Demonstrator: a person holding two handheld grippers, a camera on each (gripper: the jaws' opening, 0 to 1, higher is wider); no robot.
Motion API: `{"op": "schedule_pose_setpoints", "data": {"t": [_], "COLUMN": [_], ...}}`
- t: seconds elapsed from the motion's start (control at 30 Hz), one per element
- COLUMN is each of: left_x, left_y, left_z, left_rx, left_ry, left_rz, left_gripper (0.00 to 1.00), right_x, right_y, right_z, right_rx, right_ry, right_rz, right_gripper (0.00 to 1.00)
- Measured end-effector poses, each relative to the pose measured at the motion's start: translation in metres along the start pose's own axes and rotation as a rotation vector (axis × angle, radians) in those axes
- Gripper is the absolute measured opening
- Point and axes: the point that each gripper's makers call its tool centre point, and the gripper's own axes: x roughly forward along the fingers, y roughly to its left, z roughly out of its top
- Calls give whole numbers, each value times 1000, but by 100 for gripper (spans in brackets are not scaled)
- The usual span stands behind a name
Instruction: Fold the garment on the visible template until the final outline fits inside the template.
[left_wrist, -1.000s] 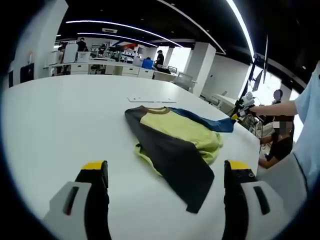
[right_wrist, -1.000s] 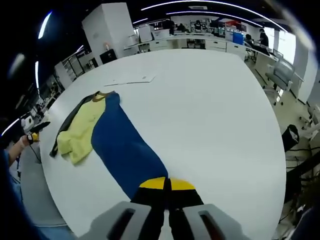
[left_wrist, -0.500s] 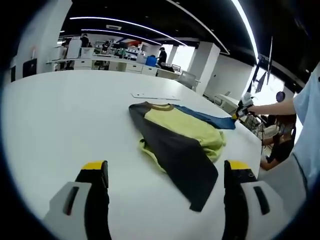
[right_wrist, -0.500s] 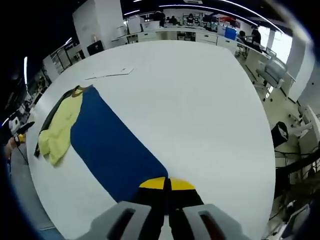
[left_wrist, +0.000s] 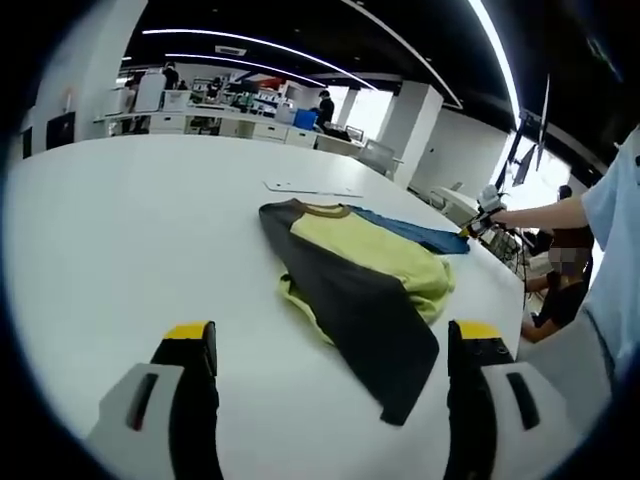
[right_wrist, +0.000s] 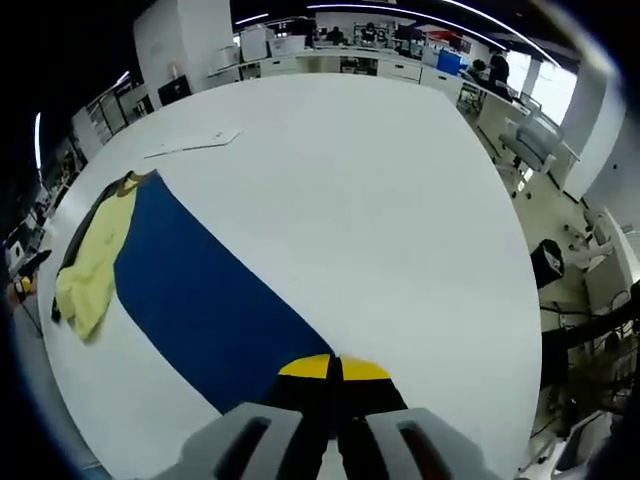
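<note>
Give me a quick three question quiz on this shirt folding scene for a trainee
1. True or false: the right gripper is shut on the blue sleeve.
2. How do the left gripper's jaws stand: A open, B shut, C clamped on the shirt?
3. Which colour is the sleeve lying nearest the left gripper?

Key
1. True: its jaws are closed at the blue cloth's end.
2. A: the jaws stand wide apart, holding nothing.
3. Dark grey.

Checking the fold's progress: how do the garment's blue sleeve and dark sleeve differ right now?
The blue sleeve is stretched flat, its end clamped in the right gripper; the dark sleeve lies loose across the yellow body, ungripped before the open left gripper. Both lie on the white table.
</note>
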Motion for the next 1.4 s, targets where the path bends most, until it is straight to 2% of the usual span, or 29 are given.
{"op": "schedule_pose_setpoints", "data": {"t": [0.13,0.43,0.53,0.67,0.73,0.87,1.0,1.1,1.13,1.3,1.4], "left_x": [0,-1,0,1,2,4,6,6,6,5,5], "left_y": [0,3,3,4,3,2,-1,-2,-2,-2,-3], "left_z": [-1,-3,-4,-3,-3,-4,-3,-2,-2,-1,-2], "left_rx": [-5,-22,-22,-25,-25,-28,-28,-27,-27,-26,-27], "left_ry": [1,4,7,4,2,-1,-6,-11,-11,-14,-12], "left_rz": [1,8,8,7,6,-1,-8,-11,-11,-12,-14], "left_gripper": [93,93,93,93,93,93,93,93,93,93,93], "right_x": [7,13,17,15,11,7,4,-3,-5,-15,-26], "right_y": [-5,1,2,-8,-6,-4,-7,-1,-2,11,19], "right_z": [6,21,16,6,4,1,2,-1,-2,-2,-11], "right_rx": [-14,-23,-42,-53,-11,-19,11,64,67,131,163], "right_ry": [-10,-23,5,50,48,43,16,-9,-16,-105,-133], "right_rz": [-13,-12,-21,-53,-37,-34,-37,2,0,88,105], "right_gripper": [0,0,0,0,0,0,0,2,4,21,27]}}
